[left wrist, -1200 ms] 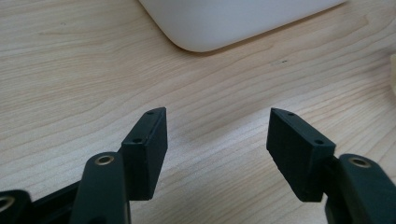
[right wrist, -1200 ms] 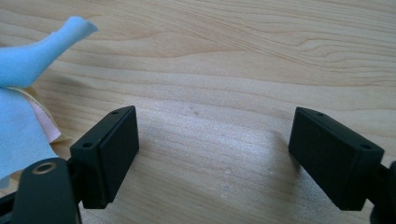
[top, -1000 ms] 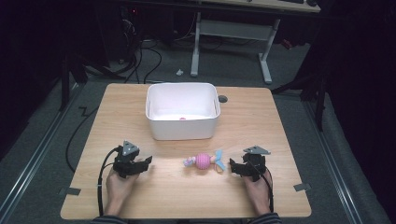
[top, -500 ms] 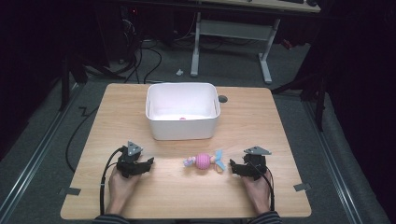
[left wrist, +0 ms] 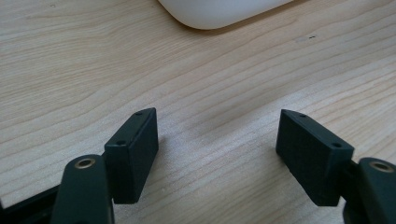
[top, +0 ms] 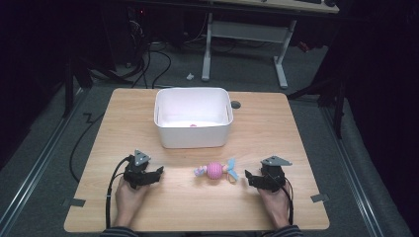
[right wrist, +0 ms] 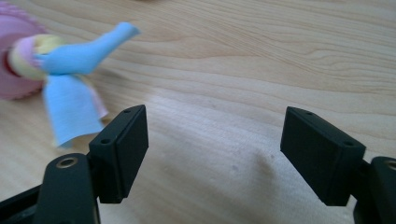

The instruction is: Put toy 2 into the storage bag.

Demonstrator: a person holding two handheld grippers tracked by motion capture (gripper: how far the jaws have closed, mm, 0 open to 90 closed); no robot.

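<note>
Wooden table [top: 296,123], nothing yet moved: pink-and-blue soft toy [top: 216,170] lying loose between wide-open, empty left gripper [top: 159,171] and right gripper [top: 248,176], just beside the latter; white bin [top: 192,133] behind, small pink item inside

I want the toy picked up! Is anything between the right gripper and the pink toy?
Nothing visible. Bare table lies between the open right gripper and the pink toy, whose blue tail sits just ahead of the gripper.

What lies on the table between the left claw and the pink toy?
Nothing: in the high view, only bare wood separates the left claw from the pink toy. The left gripper view also shows bare tabletop ahead of its open jaws.
</note>
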